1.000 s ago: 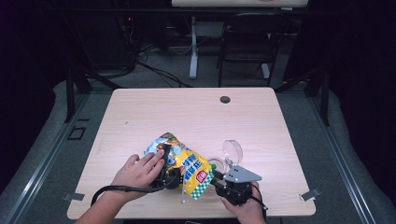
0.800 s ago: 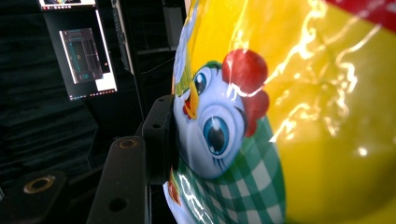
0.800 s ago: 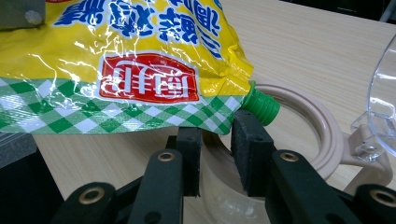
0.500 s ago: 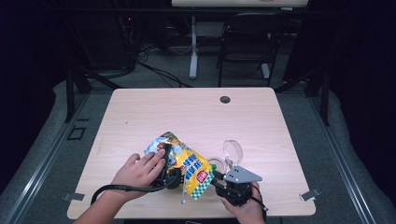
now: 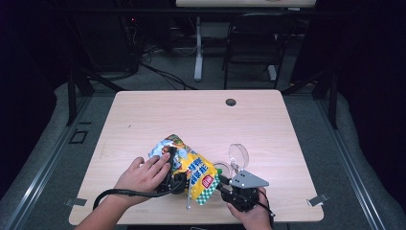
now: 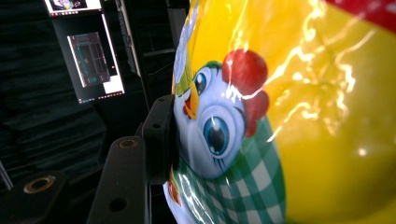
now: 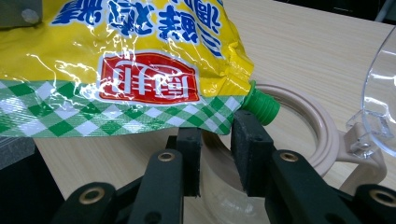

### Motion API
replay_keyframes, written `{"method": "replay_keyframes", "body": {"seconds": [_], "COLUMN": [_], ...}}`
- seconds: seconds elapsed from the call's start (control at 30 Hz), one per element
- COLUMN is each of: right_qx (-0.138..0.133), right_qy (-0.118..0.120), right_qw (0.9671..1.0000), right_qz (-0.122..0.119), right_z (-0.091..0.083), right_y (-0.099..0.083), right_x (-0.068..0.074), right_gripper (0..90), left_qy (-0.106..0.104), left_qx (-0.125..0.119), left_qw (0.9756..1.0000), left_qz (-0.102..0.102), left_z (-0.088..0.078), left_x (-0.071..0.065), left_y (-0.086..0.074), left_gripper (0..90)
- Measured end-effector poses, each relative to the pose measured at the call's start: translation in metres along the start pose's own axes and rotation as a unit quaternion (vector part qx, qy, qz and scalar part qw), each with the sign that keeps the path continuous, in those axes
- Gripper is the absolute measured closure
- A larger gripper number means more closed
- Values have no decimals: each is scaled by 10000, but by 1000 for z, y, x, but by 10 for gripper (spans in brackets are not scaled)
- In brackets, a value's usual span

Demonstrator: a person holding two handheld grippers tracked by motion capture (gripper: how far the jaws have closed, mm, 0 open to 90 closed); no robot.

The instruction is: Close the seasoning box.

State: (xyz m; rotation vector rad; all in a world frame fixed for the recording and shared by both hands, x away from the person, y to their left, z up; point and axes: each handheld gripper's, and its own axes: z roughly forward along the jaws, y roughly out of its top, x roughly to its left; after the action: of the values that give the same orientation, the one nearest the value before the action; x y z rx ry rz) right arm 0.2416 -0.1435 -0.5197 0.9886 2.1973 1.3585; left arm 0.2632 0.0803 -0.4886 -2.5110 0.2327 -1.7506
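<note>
Glossy yellow-and-green-checked plastic refill pouch [image 5: 194, 171], lower centre of high view, green spout [image 7: 260, 106] over clear lidded jar [image 5: 235, 160]. Left gripper [image 6: 161, 135] clamping pouch body; right gripper [image 7: 219, 140] parted below spout. Likely soft, slippery, sloshing; best gripped near spout.

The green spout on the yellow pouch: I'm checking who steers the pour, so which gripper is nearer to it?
Right. The right gripper sits just below the green spout, one pad beside it. The left gripper clamps the yellow pouch at its far end.
</note>
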Motion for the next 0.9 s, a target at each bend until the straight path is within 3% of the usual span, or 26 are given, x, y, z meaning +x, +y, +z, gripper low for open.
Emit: {"method": "replay_keyframes", "body": {"seconds": [0.3,0.9], "right_qx": [-22,-15], "right_qy": [14,0], "right_qw": [10000,10000], "right_qz": [27,33], "right_z": [0,-1], "right_y": [0,0], "right_x": [0,0], "right_gripper": [734,735], "left_qy": [-13,195], "left_qx": [67,103], "left_qw": [9999,9993], "left_qz": [103,296], "left_z": [-2,-5], "left_x": [2,2], "left_y": [2,4], "left_gripper": [546,546]}}
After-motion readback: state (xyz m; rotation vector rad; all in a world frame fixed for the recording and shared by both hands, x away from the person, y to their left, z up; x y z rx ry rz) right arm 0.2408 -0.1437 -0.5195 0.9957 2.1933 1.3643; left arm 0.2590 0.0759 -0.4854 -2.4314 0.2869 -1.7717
